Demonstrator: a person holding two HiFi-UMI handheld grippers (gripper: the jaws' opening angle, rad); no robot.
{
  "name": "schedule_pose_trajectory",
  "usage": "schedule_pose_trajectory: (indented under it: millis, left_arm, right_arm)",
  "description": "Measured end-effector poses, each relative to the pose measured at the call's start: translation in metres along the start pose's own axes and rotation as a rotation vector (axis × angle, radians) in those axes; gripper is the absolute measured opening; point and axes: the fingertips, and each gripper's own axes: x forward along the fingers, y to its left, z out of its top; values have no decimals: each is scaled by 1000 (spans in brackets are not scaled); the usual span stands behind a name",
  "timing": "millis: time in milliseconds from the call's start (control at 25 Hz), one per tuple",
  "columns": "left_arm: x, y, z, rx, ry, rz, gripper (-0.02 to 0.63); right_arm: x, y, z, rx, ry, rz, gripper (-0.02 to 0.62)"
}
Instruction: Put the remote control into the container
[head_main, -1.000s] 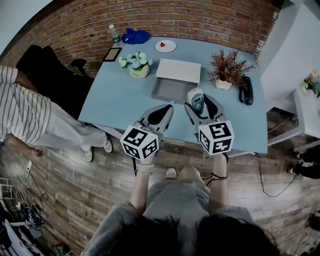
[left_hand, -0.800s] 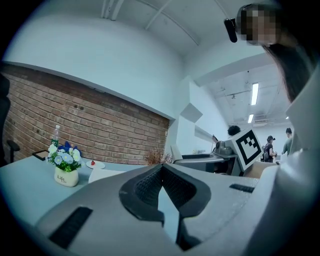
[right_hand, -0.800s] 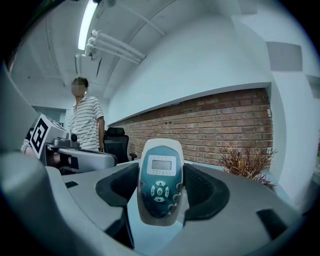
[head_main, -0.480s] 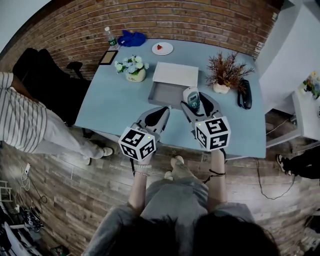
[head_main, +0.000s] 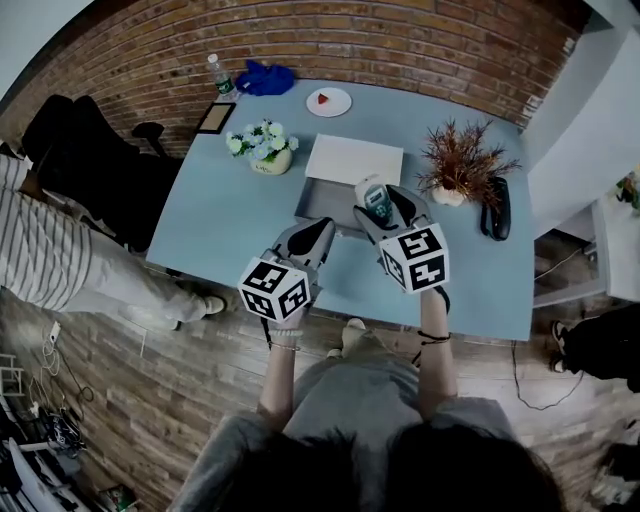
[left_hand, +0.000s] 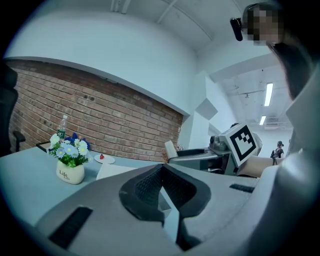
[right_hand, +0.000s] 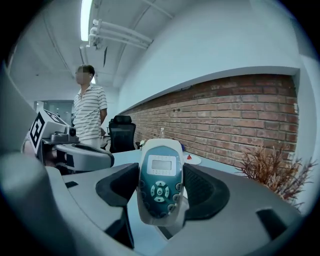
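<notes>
The right gripper is grasping the remote control, its jaws pressing on the remote's two long sides. In the right gripper view the remote is standing upright between the pads, with its small display and ring of buttons facing the camera and its top end rising past the jaw tips. In the head view the remote is showing over the 3 o'clock edge of the container, a grey open tray sitting near the middle of the light blue tabletop. How high the remote is hanging above the tray cannot be told.

The left gripper is clenched with nothing between its jaws, the dark pads meeting at their tips. It is pointing toward the container's 6 o'clock side.

A white flat lid is lying at the container's 12 o'clock, touching it. A pot of pale flowers is sitting at the container's 10 o'clock. A dried reddish plant in a small pot is standing at its 3 o'clock, with a black handset just beyond. At the tabletop's far edge a white plate, a blue cloth and a bottle are resting. A person in a striped shirt is standing at the tabletop's 9 o'clock, well apart from it.
</notes>
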Motion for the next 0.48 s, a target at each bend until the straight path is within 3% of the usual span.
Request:
schedule_pose_trajectory:
  millis: [480]
  left_arm:
    - [37, 43, -18, -59, 52, 57, 3]
  right_arm:
    - [59, -19, -22, -13, 107, 109, 279]
